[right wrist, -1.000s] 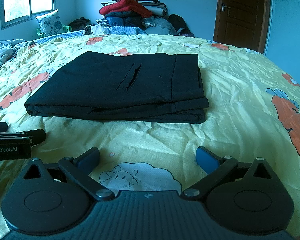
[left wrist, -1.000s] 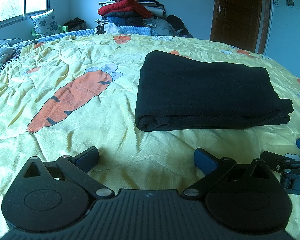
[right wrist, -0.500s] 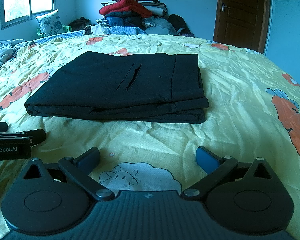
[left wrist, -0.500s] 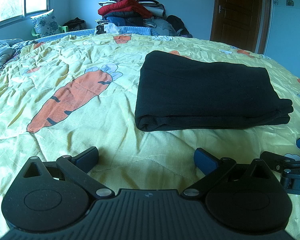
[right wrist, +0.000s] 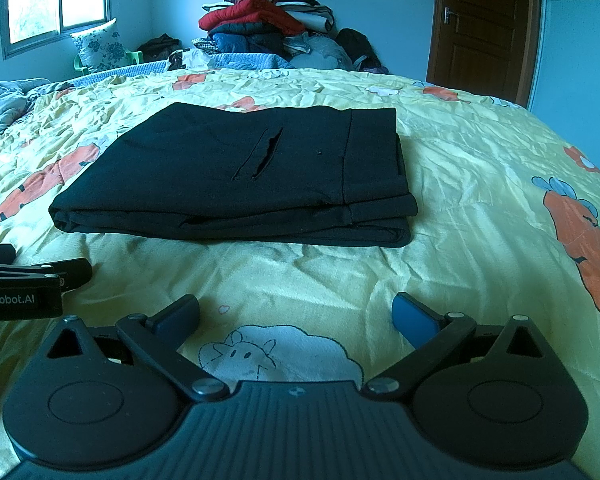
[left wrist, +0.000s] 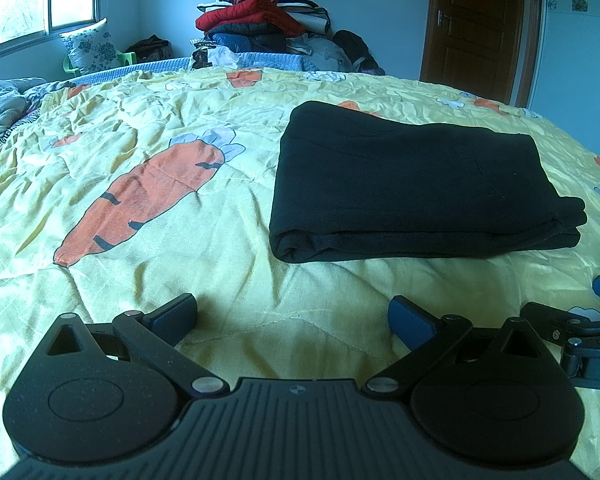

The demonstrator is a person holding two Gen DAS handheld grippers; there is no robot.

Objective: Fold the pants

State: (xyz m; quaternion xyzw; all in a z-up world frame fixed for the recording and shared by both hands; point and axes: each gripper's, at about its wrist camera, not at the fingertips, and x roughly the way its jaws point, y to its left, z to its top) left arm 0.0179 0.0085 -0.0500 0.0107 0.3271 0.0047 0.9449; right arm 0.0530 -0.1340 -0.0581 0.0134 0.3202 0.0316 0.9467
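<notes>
We hold our left tongs (left wrist: 293,316) low over the yellow quilted bedspread with printed orange carrots (left wrist: 148,196), their blue-padded fingers spread wide with nothing between them. Our right tongs (right wrist: 296,314) sit just beside them, likewise spread wide and empty, above a printed white sheep (right wrist: 278,354) on the same bedspread.

The black pants (right wrist: 240,172) lie folded into a flat, thick rectangle on the bed, ahead of both tongs and apart from them. From the right wrist view we see a slit pocket on the top layer and the stacked edges of the fold facing us. From the left wrist view the pants (left wrist: 412,184) lie ahead and to the right, with a rounded fold at their near left corner.

Beyond the bed, a tall pile of mixed clothes with a red padded jacket (left wrist: 260,20) stands against the blue wall, a brown wooden door (left wrist: 480,24) to its right, and a floral pillow (left wrist: 90,46) under the window.
</notes>
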